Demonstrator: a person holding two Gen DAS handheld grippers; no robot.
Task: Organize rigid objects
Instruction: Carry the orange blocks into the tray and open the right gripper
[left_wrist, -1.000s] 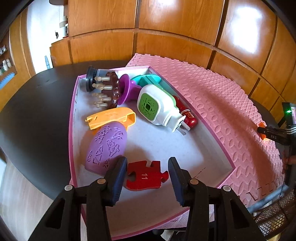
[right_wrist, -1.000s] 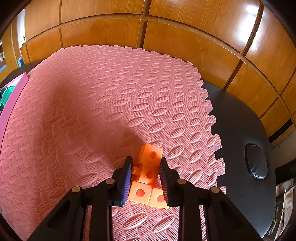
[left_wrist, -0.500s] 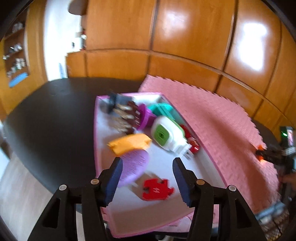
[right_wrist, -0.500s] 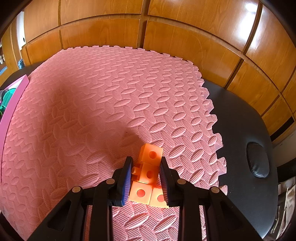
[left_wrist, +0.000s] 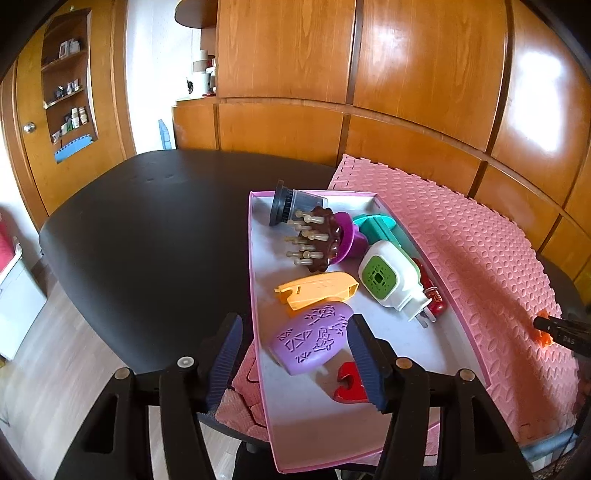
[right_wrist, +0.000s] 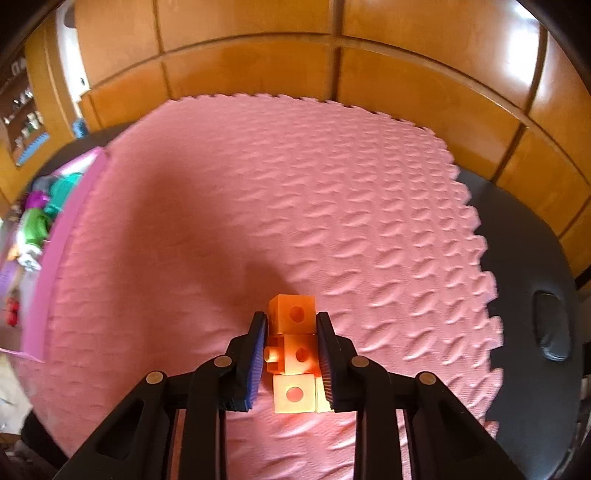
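Left tool: I see its blue-padded jaws standing apart with nothing pressed between them; they have just been opening. It hangs over the near end of the tray.
Right tool: I have it clamped narrow on the orange plastic cluster of linked cubes, pads touching both sides of the middle cube.
Cube cluster: in the right wrist view it sits between the pads above the pink foam puzzle mat; whether its lowest cubes touch the mat I cannot tell. In the left wrist view only an orange bit of it shows at the far right edge.
Tray: a shallow pink-rimmed cardboard tray with a white floor lies on the dark round surface, its right side against the mat.
Tray contents: a red jigsaw-shaped piece at the near end, partly behind my right pad; a purple oval patterned shell just beside it; an orange flat plastic clip behind that; a white plug-in unit with a green face; a brown knobbed massage brush on a purple base; a dark ridged cap; a teal piece at the far end.
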